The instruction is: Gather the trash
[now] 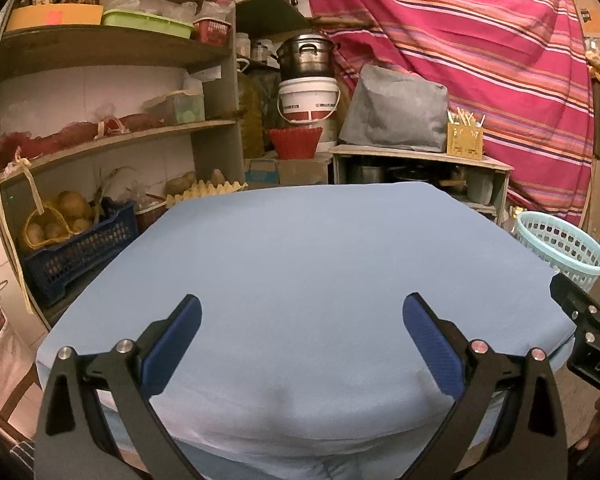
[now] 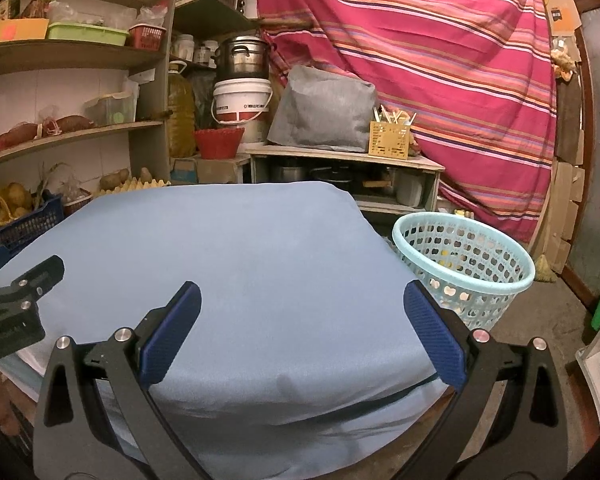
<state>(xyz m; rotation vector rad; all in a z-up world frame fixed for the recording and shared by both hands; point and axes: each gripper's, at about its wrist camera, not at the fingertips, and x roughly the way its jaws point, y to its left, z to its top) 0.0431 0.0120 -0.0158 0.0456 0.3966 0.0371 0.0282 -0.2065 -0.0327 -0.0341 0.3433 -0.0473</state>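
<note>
A table covered with a light blue cloth (image 1: 300,264) fills the middle of both views (image 2: 220,248); no trash shows on it. A light blue perforated plastic basket (image 2: 464,268) stands on the floor right of the table, with small items barely visible inside; it also shows at the right edge of the left wrist view (image 1: 560,246). My left gripper (image 1: 302,312) is open and empty above the table's near edge. My right gripper (image 2: 302,300) is open and empty above the table's near right corner. Each gripper shows at the edge of the other's view.
Wooden shelves (image 1: 112,136) with boxes, potatoes and a dark blue crate (image 1: 76,248) stand at the left. A low cabinet (image 2: 348,160) with a grey covered item, a white bucket (image 2: 242,100) and a red striped curtain (image 2: 420,60) lie behind.
</note>
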